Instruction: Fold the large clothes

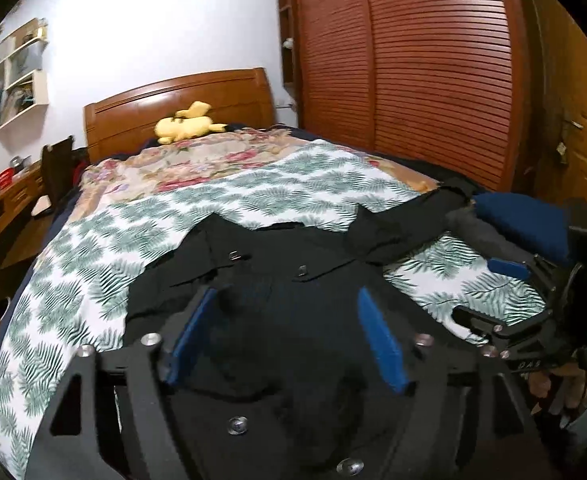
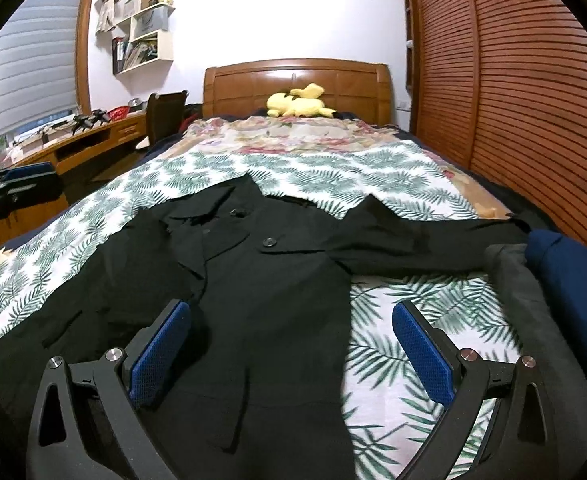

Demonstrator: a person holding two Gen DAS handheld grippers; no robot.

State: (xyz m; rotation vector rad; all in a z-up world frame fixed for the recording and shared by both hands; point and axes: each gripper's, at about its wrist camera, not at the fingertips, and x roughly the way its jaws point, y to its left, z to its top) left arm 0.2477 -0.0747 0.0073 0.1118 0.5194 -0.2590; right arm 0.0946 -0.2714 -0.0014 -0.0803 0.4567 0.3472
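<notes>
Black metal arms with blue pads fill the bottom of each wrist view. On the left hand-held gripper [image 1: 289, 336] the jaws are seen standing wide apart over dark cloth; nothing is pinched between the pads, and no pad is seen pressing on the fabric. The right hand-held gripper [image 2: 291, 354] is likewise held wide open, its left pad above the black coat [image 2: 253, 280] and its right pad above the leaf-print sheet [image 2: 405, 308], with no cloth gripped.

The coat is spread flat on the bed, collar pointed toward the headboard [image 2: 297, 84] and hem toward the cameras. One sleeve is laid out sideways to the right, reaching as far as a grey garment [image 2: 533, 300] and a navy garment [image 2: 569, 276] piled at the bed's right edge. Two buttons are visible on the coat's front, near the lapels.

Under the leaf-print sheet a floral blanket [image 2: 293, 132] is seen covering the far part of the bed, and a yellow plush toy [image 2: 297, 106] is lying against the headboard. A slatted wooden wardrobe [image 2: 513, 80] is set along the right side of the room. To the left, a desk [image 2: 93, 136] with small items on it, a dark chair [image 2: 165, 116] and white wall shelves [image 2: 149, 32] are seen beside a window with a lowered blind [image 2: 29, 52].

From the left wrist view, the right hand-held gripper is seen at the far right, held in a person's hand [image 1: 565, 384].
</notes>
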